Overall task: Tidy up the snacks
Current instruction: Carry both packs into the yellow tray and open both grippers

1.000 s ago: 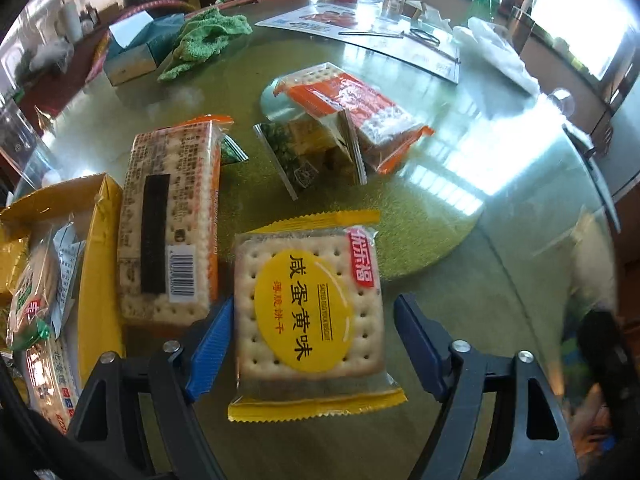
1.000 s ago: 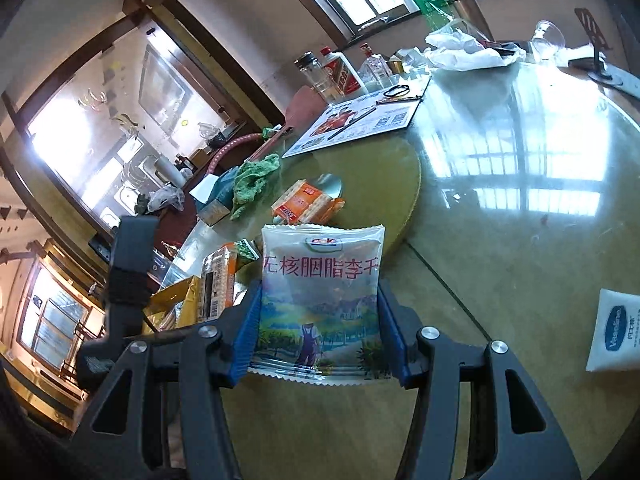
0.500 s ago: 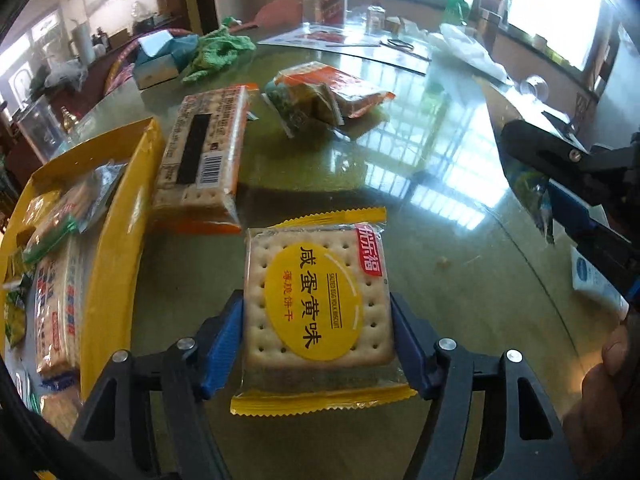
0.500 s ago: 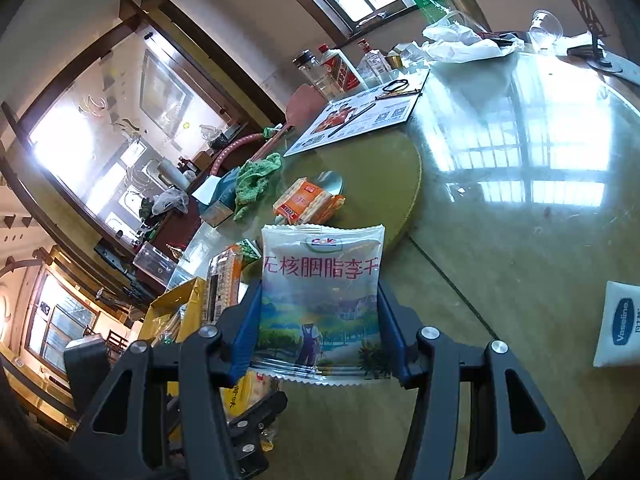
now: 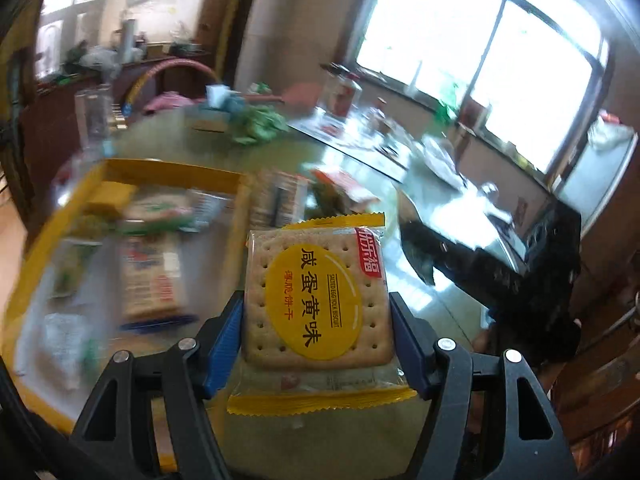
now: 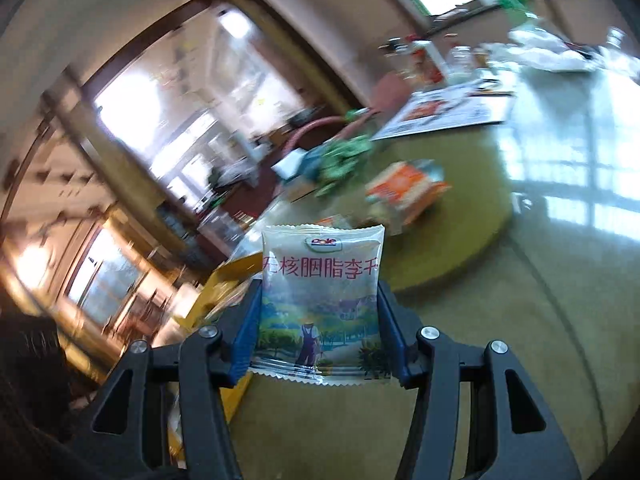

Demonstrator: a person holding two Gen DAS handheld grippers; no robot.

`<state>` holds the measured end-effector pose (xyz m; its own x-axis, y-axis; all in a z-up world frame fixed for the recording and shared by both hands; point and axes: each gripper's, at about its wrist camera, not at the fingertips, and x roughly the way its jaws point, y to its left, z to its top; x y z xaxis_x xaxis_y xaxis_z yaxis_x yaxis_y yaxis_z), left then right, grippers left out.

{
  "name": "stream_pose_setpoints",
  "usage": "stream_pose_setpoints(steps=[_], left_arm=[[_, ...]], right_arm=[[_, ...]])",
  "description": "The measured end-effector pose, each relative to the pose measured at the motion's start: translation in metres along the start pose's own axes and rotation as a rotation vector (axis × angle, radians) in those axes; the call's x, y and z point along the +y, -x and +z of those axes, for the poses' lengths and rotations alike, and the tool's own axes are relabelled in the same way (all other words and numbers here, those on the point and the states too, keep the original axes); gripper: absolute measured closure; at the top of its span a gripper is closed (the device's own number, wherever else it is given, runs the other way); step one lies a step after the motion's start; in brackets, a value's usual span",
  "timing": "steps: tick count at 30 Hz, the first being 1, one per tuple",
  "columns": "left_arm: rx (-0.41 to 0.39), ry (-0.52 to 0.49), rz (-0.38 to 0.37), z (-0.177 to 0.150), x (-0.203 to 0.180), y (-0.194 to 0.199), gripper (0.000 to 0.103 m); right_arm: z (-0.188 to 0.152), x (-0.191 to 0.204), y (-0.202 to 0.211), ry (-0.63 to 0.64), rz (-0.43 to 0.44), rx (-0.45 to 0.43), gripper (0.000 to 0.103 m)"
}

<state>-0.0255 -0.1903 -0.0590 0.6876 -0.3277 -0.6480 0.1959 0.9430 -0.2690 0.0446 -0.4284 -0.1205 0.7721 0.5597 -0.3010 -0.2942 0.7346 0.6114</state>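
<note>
Cracker pack (image 5: 316,300): yellow oval label, clear wrap | prune pouch (image 6: 320,300): landscape print

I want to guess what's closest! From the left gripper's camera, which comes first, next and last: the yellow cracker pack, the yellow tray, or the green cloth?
1. Yellow cracker pack: clamped between the left gripper pads.
2. Yellow tray: just left, beyond the fingers, with snacks inside.
3. Green cloth: far back on the table, above centre.

Glossy plastic biscuit packet (image 5: 316,300); glossy glass tabletop (image 6: 560,184).
</note>
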Motion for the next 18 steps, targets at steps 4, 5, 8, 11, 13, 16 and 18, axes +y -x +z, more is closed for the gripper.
stream_pose_setpoints(steps=[4, 5, 8, 11, 13, 16, 18], left_arm=[[-0.023, 0.073, 0.079, -0.003, 0.056, 0.027, 0.035], [-0.027, 0.09, 0.104, -0.004, 0.069, 0.031, 0.035], [-0.027, 0.151, 0.198, -0.011, 0.11, 0.041, 0.035], [0.001, 0.182, 0.233, -0.015, 0.135, 0.038, 0.035], [0.016, 0.196, 0.259, -0.02, 0.147, 0.035, 0.035], [0.018, 0.231, 0.255, -0.026, 0.161, 0.034, 0.035], [0.024, 0.236, 0.255, -0.03, 0.165, 0.035, 0.035]], right_arm=[[-0.017, 0.05, -0.013, 0.12, 0.049, 0.086, 0.048], [-0.024, 0.064, -0.014, 0.149, 0.058, 0.103, 0.048], [-0.049, 0.105, -0.025, 0.225, 0.054, 0.167, 0.048], [-0.073, 0.137, -0.045, 0.273, 0.094, 0.246, 0.048], [-0.084, 0.149, -0.061, 0.296, 0.085, 0.292, 0.048], [-0.099, 0.167, -0.085, 0.337, 0.067, 0.355, 0.048], [-0.106, 0.176, -0.094, 0.371, 0.046, 0.369, 0.048]])
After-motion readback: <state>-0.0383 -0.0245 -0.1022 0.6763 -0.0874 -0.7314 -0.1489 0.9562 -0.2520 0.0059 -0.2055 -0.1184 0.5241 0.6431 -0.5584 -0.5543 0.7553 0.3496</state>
